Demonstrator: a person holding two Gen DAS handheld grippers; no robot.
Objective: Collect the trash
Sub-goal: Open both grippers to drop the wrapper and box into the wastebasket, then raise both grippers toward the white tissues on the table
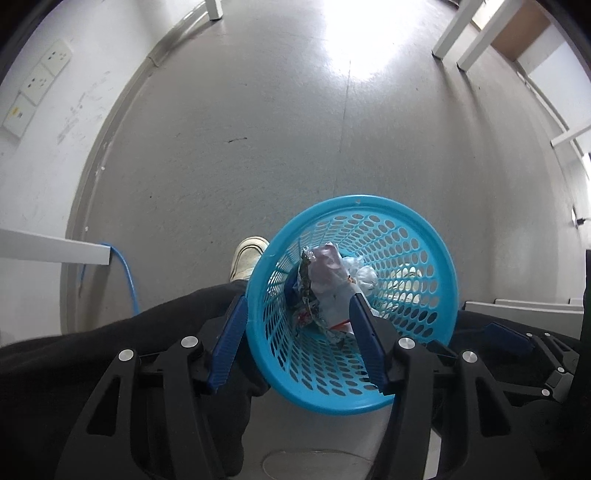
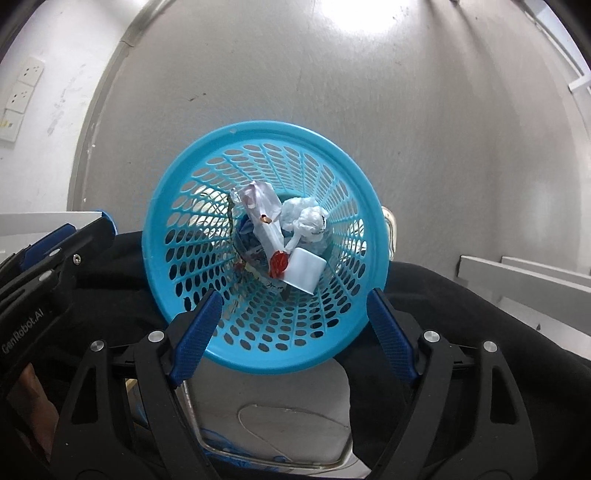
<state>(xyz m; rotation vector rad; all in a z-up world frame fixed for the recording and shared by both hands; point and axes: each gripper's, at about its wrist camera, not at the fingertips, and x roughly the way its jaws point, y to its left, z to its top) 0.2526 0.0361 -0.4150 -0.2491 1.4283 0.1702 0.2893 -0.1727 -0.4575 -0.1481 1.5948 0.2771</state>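
One blue basket (image 2: 258, 147) stands on the floor below us. Inside: one crumpled white bag (image 2: 308, 221), one foil wrapper (image 1: 306, 295), one white box (image 2: 303, 271). All look light, soft, crushable; we'd pinch at folds. Left gripper (image 1: 295, 332) and right gripper (image 2: 291, 332) both spread, holding nothing.

The floor (image 1: 295, 129) is grey and smooth, with a bright patch of light (image 1: 354, 33) shining on it. White wall (image 1: 48, 147) has sockets (image 1: 44, 74). White furniture legs (image 1: 465, 33) stand nearby.
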